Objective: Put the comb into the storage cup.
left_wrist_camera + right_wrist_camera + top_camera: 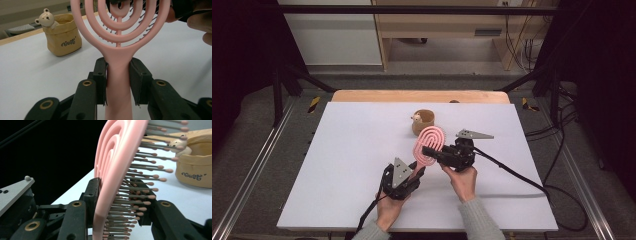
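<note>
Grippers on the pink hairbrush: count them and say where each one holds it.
2. The left gripper has its fingers shut on the pink hairbrush handle; the right gripper clamps the brush head, one finger among the bristles.

Your matt pink plastic hairbrush [118, 47] (bristles round-tipped) meets matt black plastic jaws, near a rough tan fabric-look pouch [63, 35].

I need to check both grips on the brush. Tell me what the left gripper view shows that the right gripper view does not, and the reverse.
Left gripper view alone: the left hand-held gripper shut on the brush handle, and the head's open rings face-on. Right gripper view alone: the right hand-held gripper closed across the head edge-on, one jaw on its back, the other among the bristles. Both: the pink brush, the tan pouch with its bear, the white table.
</note>
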`<state>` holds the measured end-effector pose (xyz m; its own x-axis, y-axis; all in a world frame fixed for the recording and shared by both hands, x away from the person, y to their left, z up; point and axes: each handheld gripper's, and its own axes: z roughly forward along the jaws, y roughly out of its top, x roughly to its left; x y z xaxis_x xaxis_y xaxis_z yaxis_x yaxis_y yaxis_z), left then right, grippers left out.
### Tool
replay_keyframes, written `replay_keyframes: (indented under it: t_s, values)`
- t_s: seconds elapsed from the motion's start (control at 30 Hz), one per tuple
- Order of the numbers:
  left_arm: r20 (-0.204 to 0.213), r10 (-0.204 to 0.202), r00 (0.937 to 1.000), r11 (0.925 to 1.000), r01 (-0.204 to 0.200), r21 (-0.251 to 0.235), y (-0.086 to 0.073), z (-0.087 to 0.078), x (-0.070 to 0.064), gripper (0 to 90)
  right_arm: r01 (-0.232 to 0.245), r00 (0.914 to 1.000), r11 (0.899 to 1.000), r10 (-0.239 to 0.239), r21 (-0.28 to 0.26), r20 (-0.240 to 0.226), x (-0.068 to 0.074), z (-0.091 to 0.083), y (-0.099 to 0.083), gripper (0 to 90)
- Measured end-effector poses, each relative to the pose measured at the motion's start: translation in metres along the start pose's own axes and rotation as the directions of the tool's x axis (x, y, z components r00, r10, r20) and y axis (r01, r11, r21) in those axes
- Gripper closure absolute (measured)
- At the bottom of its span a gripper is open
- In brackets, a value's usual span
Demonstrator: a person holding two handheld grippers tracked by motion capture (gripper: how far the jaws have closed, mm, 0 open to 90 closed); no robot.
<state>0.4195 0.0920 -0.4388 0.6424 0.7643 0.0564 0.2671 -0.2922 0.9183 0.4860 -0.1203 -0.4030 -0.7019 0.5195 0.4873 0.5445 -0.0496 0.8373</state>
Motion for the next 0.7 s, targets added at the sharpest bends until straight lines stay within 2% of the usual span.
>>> replay_keyframes:
  t_s: [0.7]
  values:
    - [0.038, -0.006, 0.9993, 1.0, 0.006, -0.003, 0.005, -0.0008, 0.0005, 67.4, 0.013, 0.9997, 1.0, -0.014, -0.023, -0.022, 0.0037, -0.0046, 0.0009, 62.9]
